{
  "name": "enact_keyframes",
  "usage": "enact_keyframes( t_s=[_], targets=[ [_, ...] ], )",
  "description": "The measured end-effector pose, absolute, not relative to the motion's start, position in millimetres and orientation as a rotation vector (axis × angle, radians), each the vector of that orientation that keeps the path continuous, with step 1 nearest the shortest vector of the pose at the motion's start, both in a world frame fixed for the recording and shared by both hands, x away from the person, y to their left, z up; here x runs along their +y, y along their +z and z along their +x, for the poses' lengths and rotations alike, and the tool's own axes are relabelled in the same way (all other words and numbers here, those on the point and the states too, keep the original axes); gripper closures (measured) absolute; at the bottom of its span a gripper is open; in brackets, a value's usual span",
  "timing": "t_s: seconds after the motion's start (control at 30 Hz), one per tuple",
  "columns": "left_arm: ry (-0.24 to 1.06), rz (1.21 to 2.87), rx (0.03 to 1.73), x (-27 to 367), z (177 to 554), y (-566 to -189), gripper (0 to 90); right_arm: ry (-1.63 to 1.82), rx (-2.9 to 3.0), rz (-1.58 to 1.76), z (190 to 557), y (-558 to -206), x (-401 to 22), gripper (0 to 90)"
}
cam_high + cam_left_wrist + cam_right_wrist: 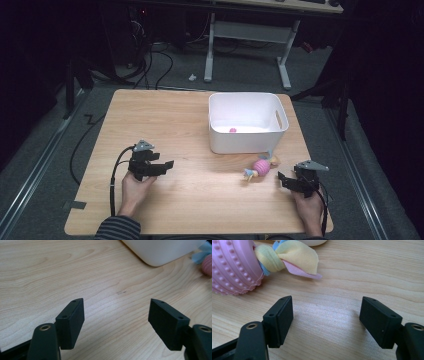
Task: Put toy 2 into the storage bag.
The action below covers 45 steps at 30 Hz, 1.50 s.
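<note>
Beside the nubbly pink toy (233, 266), both hand-held grippers (325, 322) gape over woodgrain.

Pink toy (233, 266): cut off by my right gripper view's left edge. Small pink item in bin (232, 130): too small to ID.

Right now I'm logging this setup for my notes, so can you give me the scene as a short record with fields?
surface: wooden table
container: white bin, far right part of the table, upright
in the bin: one small pink thing, too small to identify
toy: pink knobbly ball toy with pastel cloth tufts, lying on the table just in front of the bin
left gripper: jaws open, nothing between them, over bare wood
right gripper: jaws open, nothing between them, near the toy, apart from it
</note>
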<state>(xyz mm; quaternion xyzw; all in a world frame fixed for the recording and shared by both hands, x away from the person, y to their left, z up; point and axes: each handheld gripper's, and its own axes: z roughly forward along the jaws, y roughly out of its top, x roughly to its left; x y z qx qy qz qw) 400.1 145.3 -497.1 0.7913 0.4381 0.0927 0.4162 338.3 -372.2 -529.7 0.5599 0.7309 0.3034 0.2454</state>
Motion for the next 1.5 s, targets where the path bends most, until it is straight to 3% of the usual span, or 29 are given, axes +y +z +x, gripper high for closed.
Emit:
enact_keyframes(
  t_s=[0.97,1.27,1.5],
  targets=[
    [0.366,2.085,1.117,128,409,-530,30.8,0.83,1.996,1.527,338,-530,-372,27.5],
    [0.461,2.093,1.067,122,404,-536,27.1,0.829,1.994,1.53,338,-530,-371,26.9],
    [0.462,2.088,1.082,122,404,-536,25.1,0.825,1.985,1.543,339,-530,-370,26.6]
  ],
)
